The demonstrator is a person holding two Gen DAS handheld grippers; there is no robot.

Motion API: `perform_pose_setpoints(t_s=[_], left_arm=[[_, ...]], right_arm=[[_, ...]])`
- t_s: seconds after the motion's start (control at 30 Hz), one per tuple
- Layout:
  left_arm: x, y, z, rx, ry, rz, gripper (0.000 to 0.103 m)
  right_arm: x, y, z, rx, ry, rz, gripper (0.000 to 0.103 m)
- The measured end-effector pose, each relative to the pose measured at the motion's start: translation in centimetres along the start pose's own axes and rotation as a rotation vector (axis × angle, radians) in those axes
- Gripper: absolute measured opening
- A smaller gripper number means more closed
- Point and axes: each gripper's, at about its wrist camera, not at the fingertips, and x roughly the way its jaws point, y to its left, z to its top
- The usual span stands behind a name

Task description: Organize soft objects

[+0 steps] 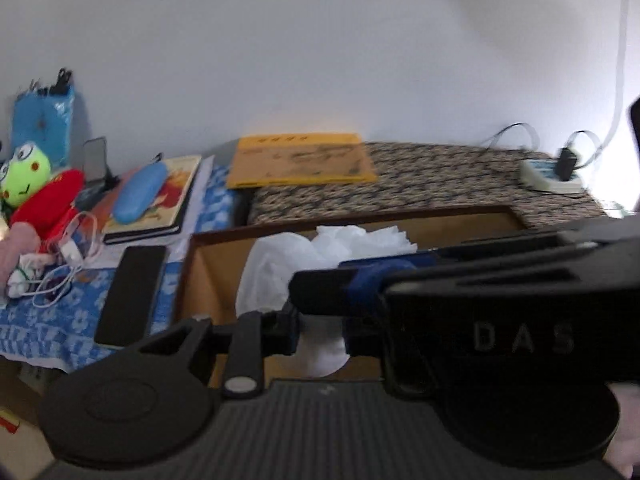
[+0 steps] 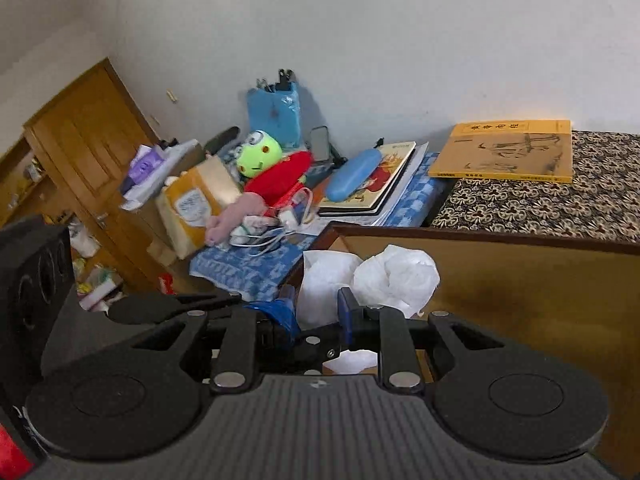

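White, crumpled soft stuff point(image 2: 394, 276) sits in the cardboard box point(image 2: 520, 288), right at our tools. Our right gripper point(image 2: 318, 312) has its blue-padded fingers point(image 2: 345, 308) set a bit apart w/ the white material between and just beyond them; whether the pads actually pinch it, we can't tell. In the left wrist view our left gripper point(image 1: 320, 334) also has white material point(image 1: 292, 268) between its fingers, gap moderate; grip or no grip, again can't tell. The right gripper's black arm point(image 1: 440, 280), w/ a blue tape wrap, crosses that view from the right, over the box.

Textures: the white stuff looks thin, wrinkly, plastic- or tissue-like, bunched in rounded lumps. Box walls are smooth brown board w/ a darker rim. Gripper bodies are matte black w/ ribbed top plates.

Left of the box, on a blue floral cloth point(image 1: 72, 312): a plush frog point(image 2: 260, 158) w/ lime-green head and red body, a pink soft item point(image 2: 234, 216) touching it, tangled white cables point(image 1: 68, 256), a black phone point(image 1: 132, 296) lying flat, a blue oval case point(image 2: 352, 180) on top of a picture book point(image 2: 384, 184). Behind the box, a yellow book point(image 2: 504, 150) lies flat on a brown patterned cover point(image 2: 540, 208).
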Motion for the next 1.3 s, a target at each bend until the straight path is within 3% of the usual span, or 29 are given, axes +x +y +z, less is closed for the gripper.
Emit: perform_pose_setpoints(t_s=[0.1, 0.13, 0.17, 0.27, 0.5, 0.8, 1.1, 1.3], left_arm=[[2.7, 1.4, 0.1, 0.004, 0.061, 0.071, 0.031], [3.3, 1.9, 0.0, -0.004, 0.079, 0.08, 0.044], [3.6, 2.3, -0.2, -0.011, 0.092, 0.094, 0.05], [3.9, 3.0, -0.7, -0.016, 0.092, 0.096, 0.059], [2.7, 3.2, -0.9, -0.027, 0.106, 0.085, 0.061], [-0.4, 1.1, 0.3, -0.024, 0.102, 0.091, 0.062], [-3.2, -3.9, 0.3, 0.054, 0.069, 0.156, 0.062], [-4.3, -7.7, 0.3, 0.052, 0.098, 0.135, 0.062]], right_arm=[[2.3, -0.6, 0.0, 0.016, 0.02, -0.043, 0.007], [2.9, -0.8, -0.1, 0.023, 0.019, -0.064, 0.01], [3.2, -0.9, -0.2, 0.027, 0.019, -0.085, 0.011], [3.6, -1.3, -0.5, 0.058, 0.024, -0.113, 0.011], [1.0, -1.9, -0.8, 0.157, -0.026, -0.139, 0.011], [-4.0, -1.6, -2.2, 0.171, -0.119, -0.263, 0.012], [-9.6, -1.2, -4.0, 0.154, -0.237, -0.361, 0.014], [-13.0, -2.2, -5.1, 0.18, -0.22, -0.413, 0.016]])
